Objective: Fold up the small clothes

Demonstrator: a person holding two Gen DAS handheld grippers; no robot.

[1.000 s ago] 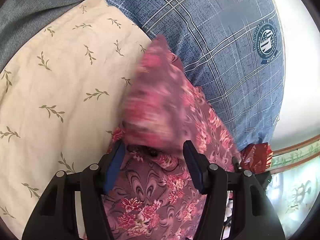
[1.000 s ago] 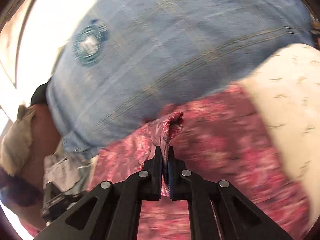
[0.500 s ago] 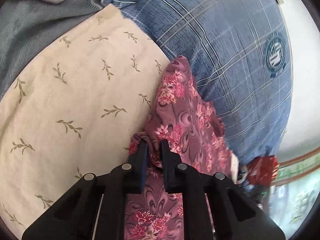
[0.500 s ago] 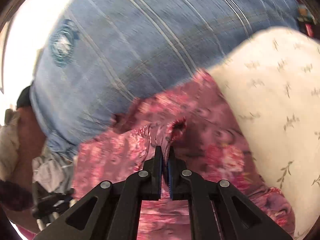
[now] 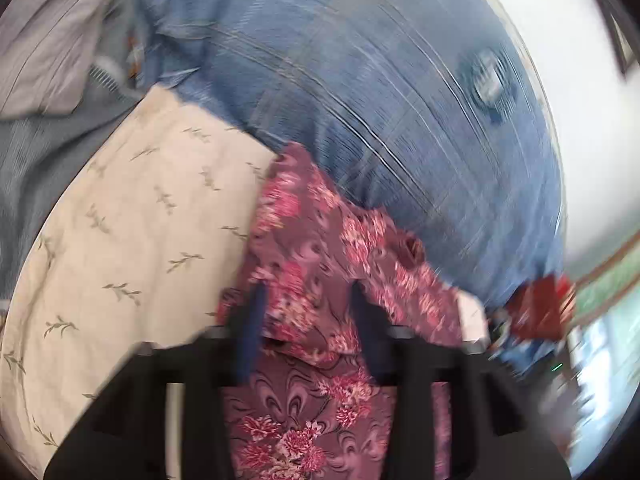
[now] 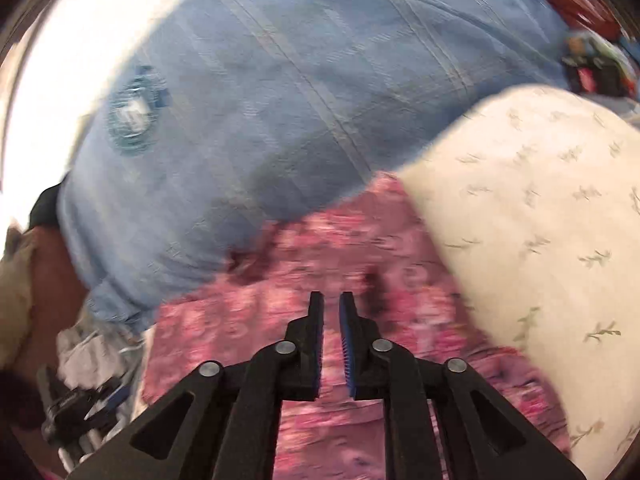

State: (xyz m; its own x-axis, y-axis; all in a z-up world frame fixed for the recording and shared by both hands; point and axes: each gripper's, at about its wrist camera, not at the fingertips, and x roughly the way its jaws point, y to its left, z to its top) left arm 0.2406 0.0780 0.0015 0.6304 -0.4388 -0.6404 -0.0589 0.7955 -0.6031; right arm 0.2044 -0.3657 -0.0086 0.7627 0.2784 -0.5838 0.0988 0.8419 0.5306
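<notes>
Round crest badge (image 5: 489, 80) on blue plaid cover (image 5: 360, 80), lettering smeared by motion blur, nothing legible, same badge (image 6: 134, 114) in right wrist view (also blurred), no other text, numbers or brands readable

The small garment (image 5: 320, 248) is maroon fabric printed with pink and red flowers and swirl motifs. It lies crumpled and partly folded over itself, resting across the seam between a cream leaf-print pillow (image 5: 132, 232) and a blue plaid pillow (image 5: 360, 80).
</notes>
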